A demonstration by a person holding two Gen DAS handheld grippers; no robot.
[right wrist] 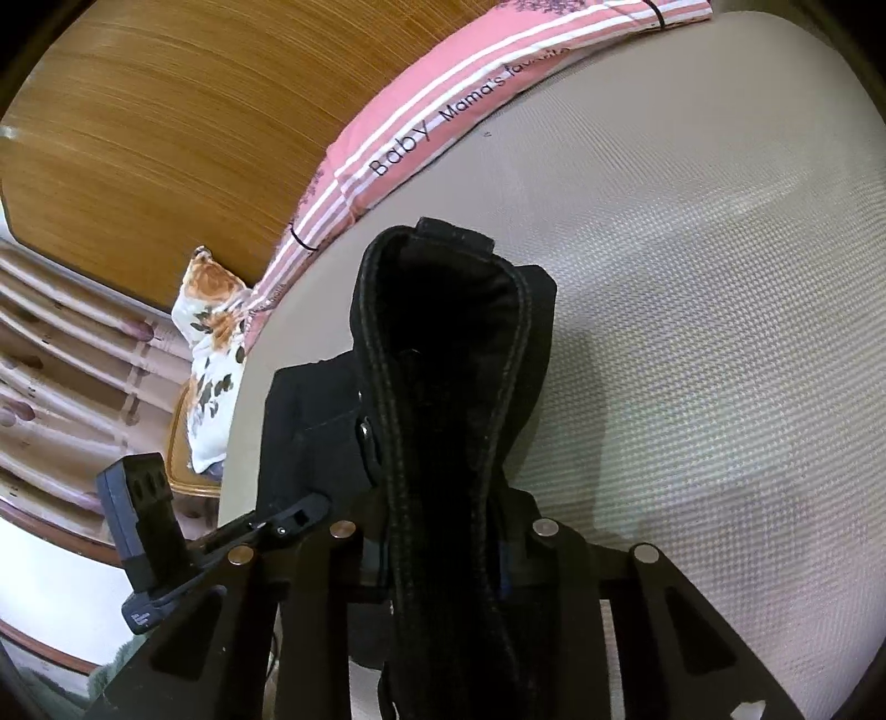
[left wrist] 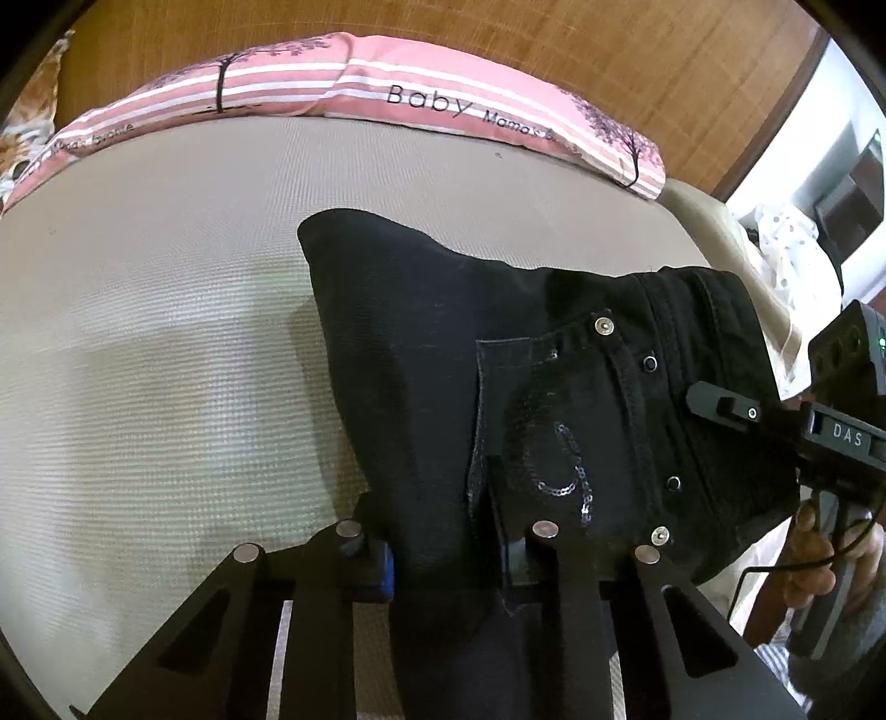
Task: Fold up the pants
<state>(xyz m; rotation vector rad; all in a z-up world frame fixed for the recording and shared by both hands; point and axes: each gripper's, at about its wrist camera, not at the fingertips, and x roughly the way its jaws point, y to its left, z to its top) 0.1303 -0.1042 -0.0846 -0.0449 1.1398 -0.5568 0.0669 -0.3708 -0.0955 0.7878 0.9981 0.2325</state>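
Black jeans [left wrist: 443, 343] with metal rivets and a sequinned pocket hang bunched above the beige mattress [left wrist: 166, 332]. In the left wrist view my left gripper [left wrist: 448, 570] is shut on a fold of the pants beside the pocket, cloth filling the gap between its pads. The right gripper [left wrist: 736, 410] reaches in from the right at the waistband, with a person's hand [left wrist: 814, 554] behind it. In the right wrist view my right gripper [right wrist: 443, 565] is shut on the thick stitched waistband [right wrist: 443, 360], which stands up in a loop. The left gripper [right wrist: 288, 518] shows at the left against the cloth.
A pink striped pillow [left wrist: 421, 99] printed "Baby" lies along the far edge of the mattress, against a wooden headboard [left wrist: 554, 33]. A floral cloth [right wrist: 213, 343] sits at the bed's corner. The bed edge [left wrist: 714, 221] runs close on the right, with spotted fabric beyond.
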